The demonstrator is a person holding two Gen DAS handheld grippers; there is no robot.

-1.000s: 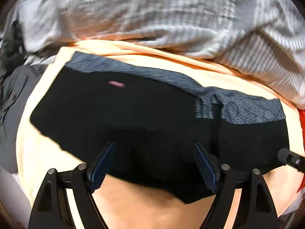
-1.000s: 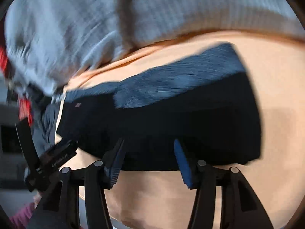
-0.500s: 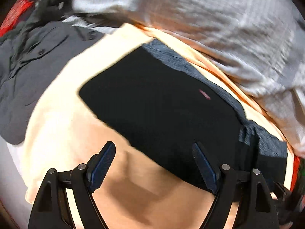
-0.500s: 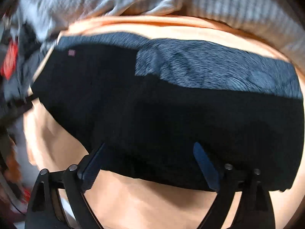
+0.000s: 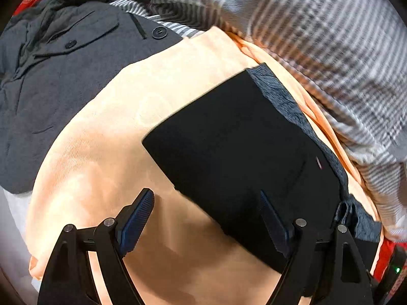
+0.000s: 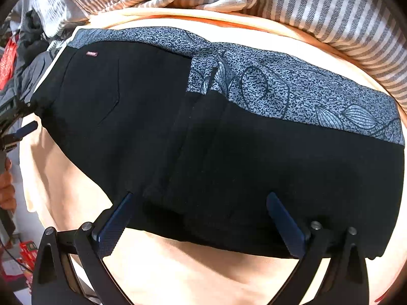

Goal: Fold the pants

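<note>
The black pants (image 6: pixel 229 152) lie flat on an orange cloth (image 6: pixel 178 274), folded over, with a grey patterned band (image 6: pixel 279 86) along the far edge. In the left wrist view the pants (image 5: pixel 241 152) reach from the centre to the lower right. My left gripper (image 5: pixel 206 218) is open and empty, near the pants' left end; its right finger (image 5: pixel 274 223) is over the black fabric, its left over the orange cloth (image 5: pixel 114 139). My right gripper (image 6: pixel 198 218) is open and empty, its fingers over the pants' near edge.
A striped grey-white blanket (image 6: pixel 305 2) is bunched along the far side, also in the left wrist view (image 5: pixel 318 38). A dark grey buttoned coat (image 5: pixel 63 76) lies to the left of the orange cloth. The left gripper and a hand (image 6: pixel 7 185) show at the right wrist view's left edge.
My left gripper has swung left, from over the pants' middle to their left end. My right gripper has moved back over the pants' near edge. Both stayed open.
</note>
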